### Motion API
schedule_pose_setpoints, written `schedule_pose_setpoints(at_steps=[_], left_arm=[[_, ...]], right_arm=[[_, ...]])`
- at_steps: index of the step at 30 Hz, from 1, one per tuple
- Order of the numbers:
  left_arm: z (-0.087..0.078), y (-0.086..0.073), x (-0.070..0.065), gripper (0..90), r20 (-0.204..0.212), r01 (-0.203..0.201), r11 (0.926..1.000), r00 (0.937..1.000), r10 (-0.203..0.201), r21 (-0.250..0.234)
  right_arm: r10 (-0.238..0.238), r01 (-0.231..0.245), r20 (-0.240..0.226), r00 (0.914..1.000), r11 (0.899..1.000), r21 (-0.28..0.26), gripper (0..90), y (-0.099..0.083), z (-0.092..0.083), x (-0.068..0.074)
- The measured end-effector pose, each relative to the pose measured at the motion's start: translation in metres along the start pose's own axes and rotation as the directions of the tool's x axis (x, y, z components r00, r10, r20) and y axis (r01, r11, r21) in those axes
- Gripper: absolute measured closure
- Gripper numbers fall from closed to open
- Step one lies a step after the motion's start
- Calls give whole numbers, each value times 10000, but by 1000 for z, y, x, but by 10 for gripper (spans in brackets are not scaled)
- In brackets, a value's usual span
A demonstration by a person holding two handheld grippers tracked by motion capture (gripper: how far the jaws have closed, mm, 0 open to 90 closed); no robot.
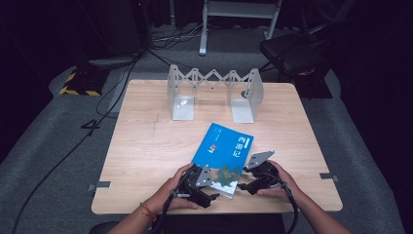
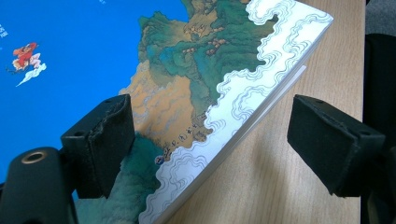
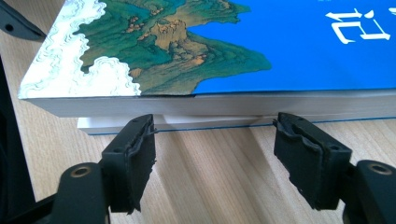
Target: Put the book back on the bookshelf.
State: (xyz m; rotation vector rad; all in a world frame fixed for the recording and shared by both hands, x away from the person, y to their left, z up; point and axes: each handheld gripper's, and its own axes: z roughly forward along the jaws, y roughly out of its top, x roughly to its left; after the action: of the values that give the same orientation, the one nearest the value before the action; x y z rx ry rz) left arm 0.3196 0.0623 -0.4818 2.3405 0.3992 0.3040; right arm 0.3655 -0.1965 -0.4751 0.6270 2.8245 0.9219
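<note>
A blue book (image 1: 221,151) with a green landscape and white clouds on its near end lies slantwise on the wooden table (image 1: 141,146), close to the front edge. My left gripper (image 1: 214,191) is at the book's near left corner. In the left gripper view the book (image 2: 187,70) has that corner between my open jaws (image 2: 210,112), one jaw over the cover and the other over bare wood. My right gripper (image 1: 244,185) faces the book's near right side. In the right gripper view its jaws (image 3: 213,122) stand open just before the page edge of the book (image 3: 210,46), whose top part rests slightly raised over its lowest pages.
A metal extending bookend rack (image 1: 212,90) stands upright at the back of the table, with bare wood between it and the book. A dark chair (image 1: 292,53) and cables (image 1: 112,92) are on the floor beyond the table.
</note>
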Motion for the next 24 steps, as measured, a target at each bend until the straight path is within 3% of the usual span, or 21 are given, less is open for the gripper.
schedule_pose_setpoints(at_steps=[4,17,24], left_arm=[[1,1,-1,155,-34,-107,9999,9999,107,31],[3,2,-2,155,-73,-126,9999,9999,126,32],[3,2,-2,155,-54,-108,9999,9999,108,22]], right_arm=[[314,-320,-157,9994,9988,-366,301,1,-3,-1],[-139,139,-26,9999,9990,420,325,5,2,2],[-155,164,-219,9996,9989,445,332,5,1,2]])
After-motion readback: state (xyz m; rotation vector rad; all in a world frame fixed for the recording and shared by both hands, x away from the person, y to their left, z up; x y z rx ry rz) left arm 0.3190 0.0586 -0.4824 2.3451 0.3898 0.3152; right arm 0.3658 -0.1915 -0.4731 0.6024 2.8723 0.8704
